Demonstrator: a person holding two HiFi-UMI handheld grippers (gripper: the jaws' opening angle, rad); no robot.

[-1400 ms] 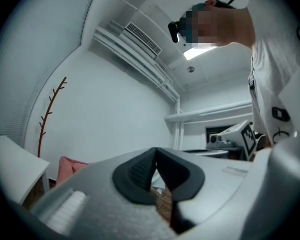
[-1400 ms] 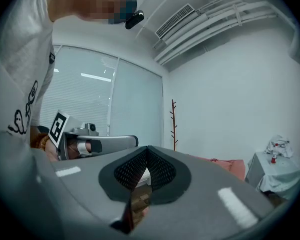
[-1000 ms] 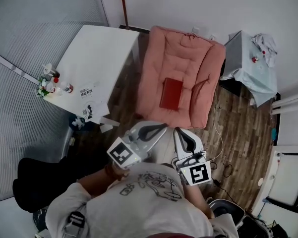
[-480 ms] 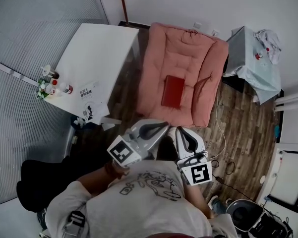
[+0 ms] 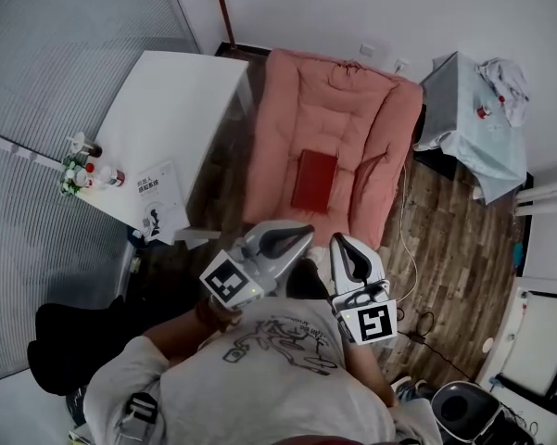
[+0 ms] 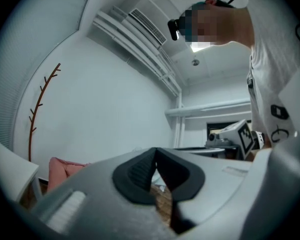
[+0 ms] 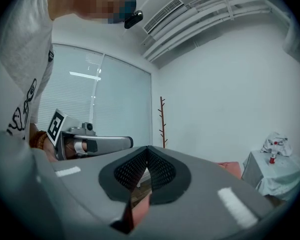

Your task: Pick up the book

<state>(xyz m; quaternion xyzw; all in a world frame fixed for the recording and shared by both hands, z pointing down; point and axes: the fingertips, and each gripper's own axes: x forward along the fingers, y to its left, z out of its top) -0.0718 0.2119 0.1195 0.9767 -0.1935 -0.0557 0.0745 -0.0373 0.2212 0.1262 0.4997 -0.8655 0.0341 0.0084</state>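
A dark red book [image 5: 314, 181] lies flat on the seat of a pink cushioned chair [image 5: 338, 100]. My left gripper [image 5: 304, 231] is held level just short of the chair's near edge, shut with nothing between its pads. Beside it on the right, my right gripper [image 5: 339, 240] is also shut and empty. In the left gripper view the left gripper [image 6: 155, 150] shows tips that meet, with a corner of the pink chair [image 6: 62, 169] low at the left. The right gripper [image 7: 147, 148] looks the same in the right gripper view. The book is hidden in both gripper views.
A white table [image 5: 171, 119] stands left of the chair, with small bottles [image 5: 91, 165] and a leaflet [image 5: 156, 193] at its near end. A side table under a pale cloth [image 5: 473, 128] stands to the right. Cables [image 5: 408, 239] trail over the wooden floor; a coat stand [image 5: 221, 7] rises by the wall.
Both grippers, still shut, have moved forward together toward the pink chair. The chair and book now lie closer to their tips, and the room has shifted with the walking person.
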